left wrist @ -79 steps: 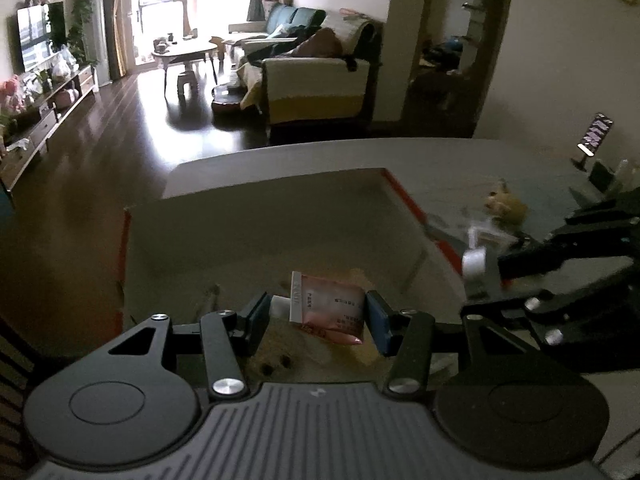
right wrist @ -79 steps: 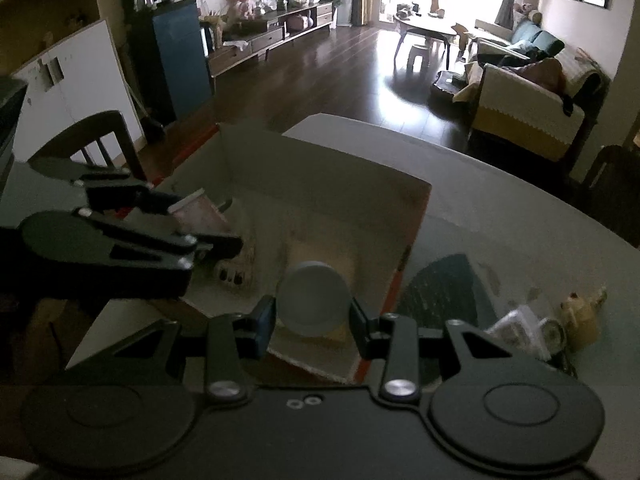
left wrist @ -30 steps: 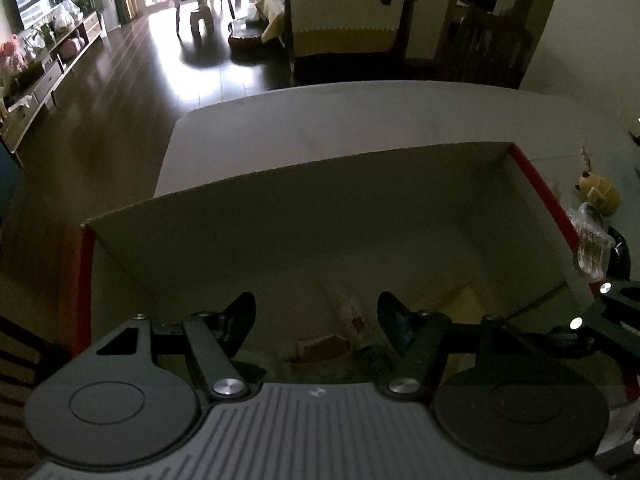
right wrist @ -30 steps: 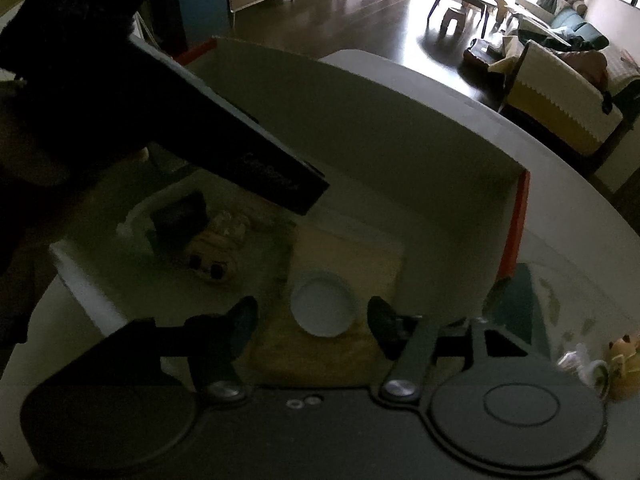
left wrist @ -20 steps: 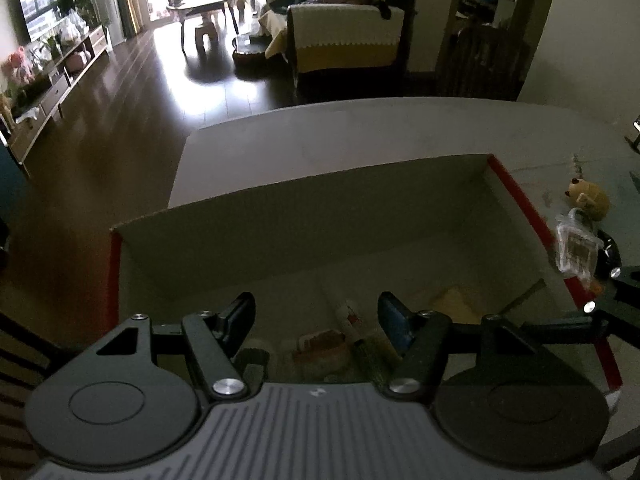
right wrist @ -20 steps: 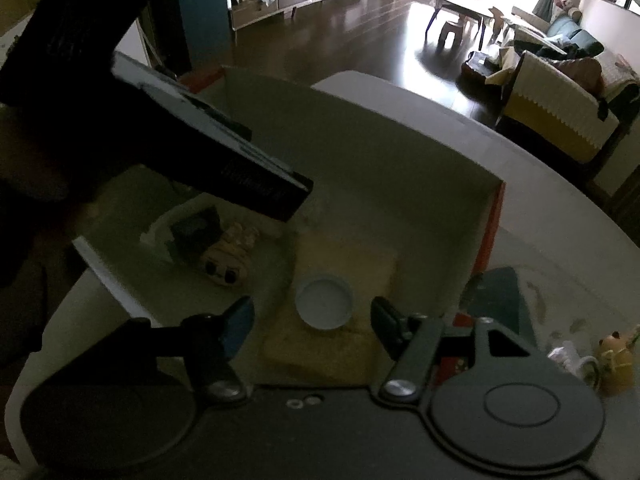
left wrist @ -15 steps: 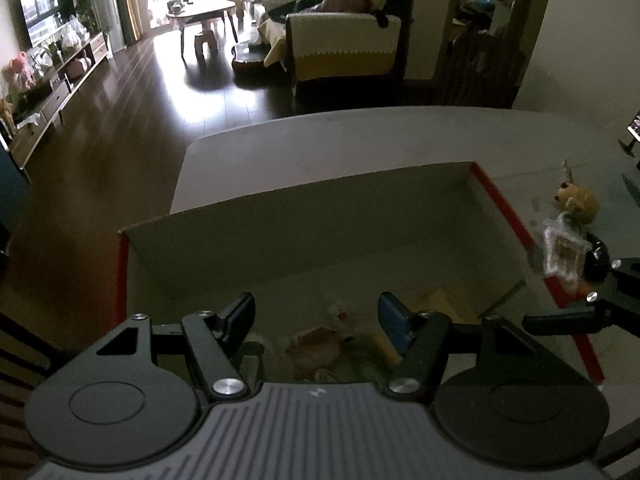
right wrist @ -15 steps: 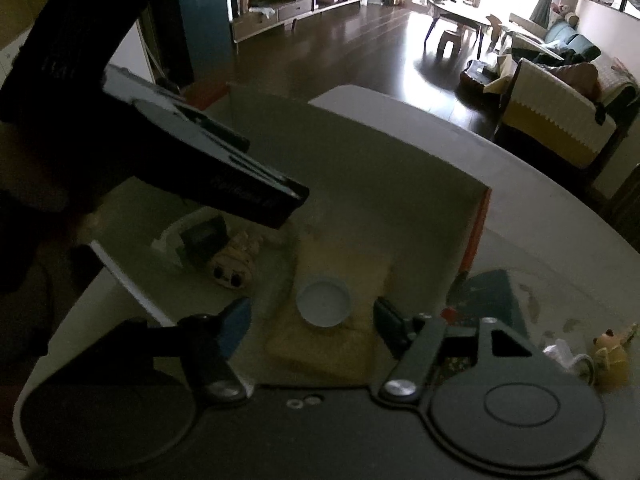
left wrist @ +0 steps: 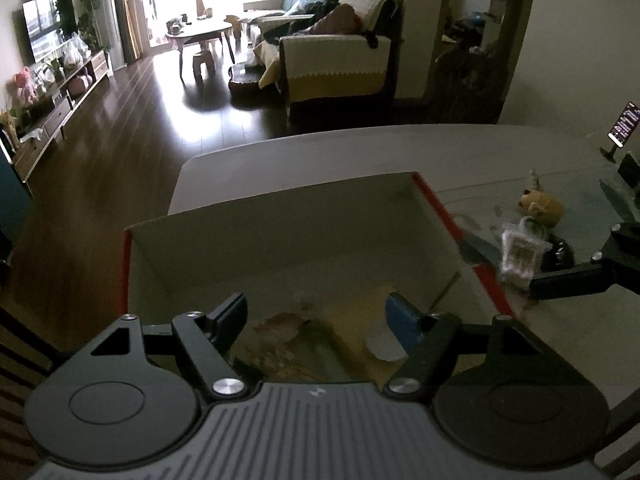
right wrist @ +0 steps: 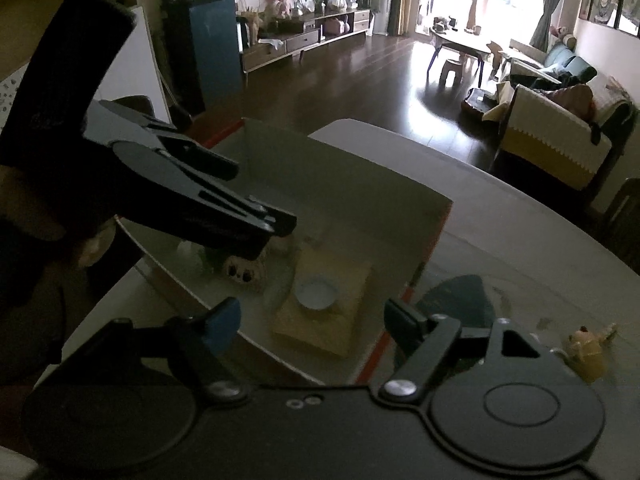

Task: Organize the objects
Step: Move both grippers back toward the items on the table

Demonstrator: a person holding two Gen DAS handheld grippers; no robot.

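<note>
L gripper: fingers spread wide, nothing between them. It hangs over the near end of the box, pointing down into it. R gripper: fingers also released, empty, poised over the box's near right corner.

Below the R fingers, inside the box: white cap sits on top of a tan pad. Just left of that a small plush w/ dark paws, partly under the L gripper as seen from the R cam. In the L cam the box contents are blurred; I make out sth pinkish and a white edge that is prob the cap. Can't ID more.

Outside the box, on the surface to the right: clear packet, yellow toy, a dark item just beside the packet. These look like what's left to sort, so I judge the job partway done.

Risks from here:
- Both grippers are crowded over the same end of the box. If I swing R out toward the packet w/o lifting, it could clip the red-edged wall and shove the box.
- Packet is crinkly, thin; fingers may pinch only film and it slips mid-carry.
- Packet touches the dark item; a wide approach could drag both.
- Toy is rounded, may roll off when squeezed.
- Dim light and blur: my depth read is poor, could close early.
</note>
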